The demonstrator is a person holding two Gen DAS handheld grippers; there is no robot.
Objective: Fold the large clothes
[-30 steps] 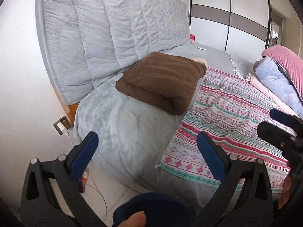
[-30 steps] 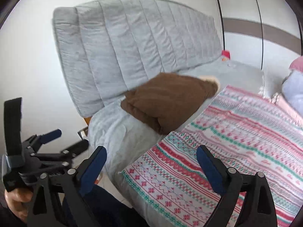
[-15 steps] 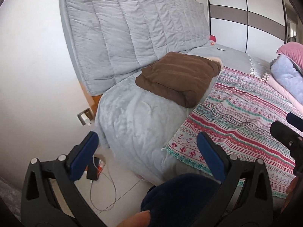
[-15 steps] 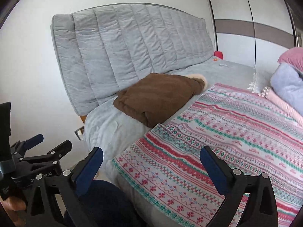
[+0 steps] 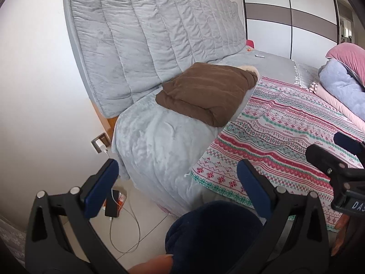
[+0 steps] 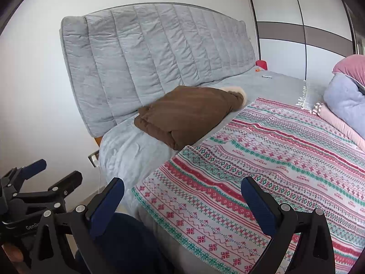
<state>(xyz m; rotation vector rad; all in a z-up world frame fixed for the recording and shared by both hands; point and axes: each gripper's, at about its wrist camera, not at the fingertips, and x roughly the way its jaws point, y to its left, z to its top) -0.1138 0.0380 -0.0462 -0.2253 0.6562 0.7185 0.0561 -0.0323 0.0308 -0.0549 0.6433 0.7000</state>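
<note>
A folded brown coat (image 5: 205, 93) with a cream fur trim lies on the grey bed cover near the headboard; it also shows in the right wrist view (image 6: 187, 116). My left gripper (image 5: 178, 187) is open and empty, held off the bed's near corner above the floor. My right gripper (image 6: 184, 205) is open and empty above the patterned blanket's near edge. Each gripper shows in the other's view: the right one (image 5: 340, 157) at the right edge, the left one (image 6: 38, 182) at the lower left.
A red, green and white patterned blanket (image 6: 262, 164) covers the bed. A grey padded headboard (image 5: 159, 32) stands behind. Folded pink and blue bedding (image 5: 342, 84) is piled at the right. A charger, cable and small box (image 5: 114, 203) lie on the floor. My dark-clad knee (image 5: 212, 235) is below.
Both grippers have pulled back from the bed and away from the brown coat, which now looks smaller. More floor and wall show in the left view. Both stay open.
</note>
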